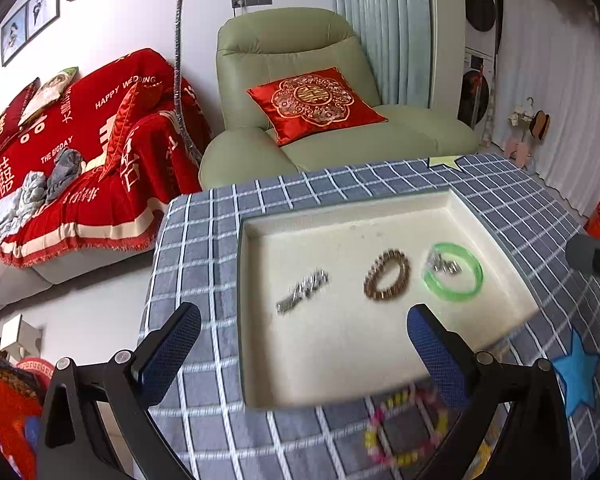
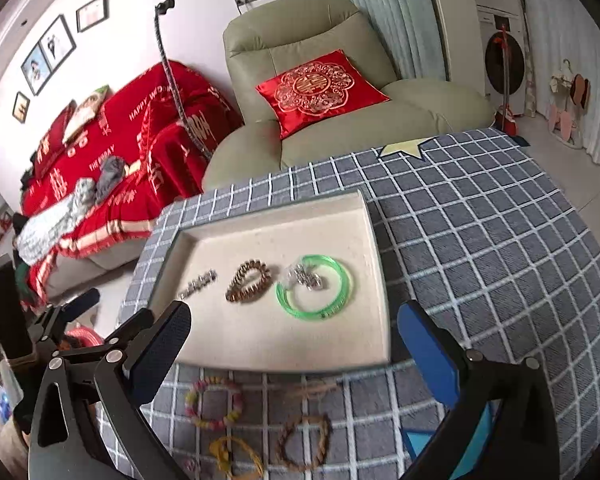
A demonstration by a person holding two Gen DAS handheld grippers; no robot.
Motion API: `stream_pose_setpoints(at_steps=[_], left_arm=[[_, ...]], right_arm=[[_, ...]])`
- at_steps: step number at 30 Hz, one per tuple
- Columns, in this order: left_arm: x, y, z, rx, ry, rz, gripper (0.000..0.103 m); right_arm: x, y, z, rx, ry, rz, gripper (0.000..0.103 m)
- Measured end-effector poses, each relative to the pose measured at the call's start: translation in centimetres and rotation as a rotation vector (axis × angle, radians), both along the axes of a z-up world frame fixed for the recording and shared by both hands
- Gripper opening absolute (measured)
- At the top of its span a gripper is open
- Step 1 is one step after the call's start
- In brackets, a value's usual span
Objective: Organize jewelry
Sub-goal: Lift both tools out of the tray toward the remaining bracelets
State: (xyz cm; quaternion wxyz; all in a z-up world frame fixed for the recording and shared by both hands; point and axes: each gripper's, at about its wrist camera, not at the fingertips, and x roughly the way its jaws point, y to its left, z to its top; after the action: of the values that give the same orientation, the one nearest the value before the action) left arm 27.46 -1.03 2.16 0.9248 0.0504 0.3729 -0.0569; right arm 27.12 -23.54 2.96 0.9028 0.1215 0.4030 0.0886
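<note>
On a table with a grey checked cloth (image 2: pixel 480 240) sits a shallow cream tray (image 2: pixel 284 344), and both grippers hang above its near edge with nothing between their fingers. Going left to right in the tray: a silver chain (image 2: pixel 198 282) lies stretched out at the left, a brown beaded bracelet (image 2: pixel 250 282) lies just beside it in the middle, and a green bangle (image 2: pixel 315 287) lies at the right with a small heap of silver pieces (image 2: pixel 306 276) resting inside its far rim. The left gripper (image 1: pixel 304 354) has its jaws spread wide; in the left wrist view the chain (image 1: pixel 302 292) and the brown bracelet (image 1: pixel 387 276) lie beyond the gap between the fingers, and the bangle (image 1: pixel 454 272) lies beyond the right finger. The right gripper (image 2: pixel 294 350) is spread wide too, and all the pieces in the tray lie beyond its fingertips, apart from them. On the cloth in front of the tray, below the right gripper's gap, lie a pink and yellow bead bracelet (image 2: pixel 214 402), a yellow cord bracelet (image 2: pixel 236 458) and a brown cord bracelet (image 2: pixel 304 442), all blurred.
</note>
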Motion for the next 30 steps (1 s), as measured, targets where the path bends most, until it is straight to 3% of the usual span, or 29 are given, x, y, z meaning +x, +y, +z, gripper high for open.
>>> stream_pose_setpoints(at_steps=[7,15,30], left_arm=[[-3.7,1.4,-0.9,-0.054,0.048,-0.010,0.103],[-6.1,1.5,-3.6,-0.059,0.121,-0.001,0.103],[-5.7,1.2,-6.8,-0.062,0.199,0.041,0.103]], right_arm=[[-2.7,-1.1,-0.9,0.025,0.046,-0.006,0.103],[-5.5,-1.1,-3.8,-0.005,0.118,-0.006,0.103],[-7.4,-0.6,-8.4,-0.104,0.238,-0.028,0.103]])
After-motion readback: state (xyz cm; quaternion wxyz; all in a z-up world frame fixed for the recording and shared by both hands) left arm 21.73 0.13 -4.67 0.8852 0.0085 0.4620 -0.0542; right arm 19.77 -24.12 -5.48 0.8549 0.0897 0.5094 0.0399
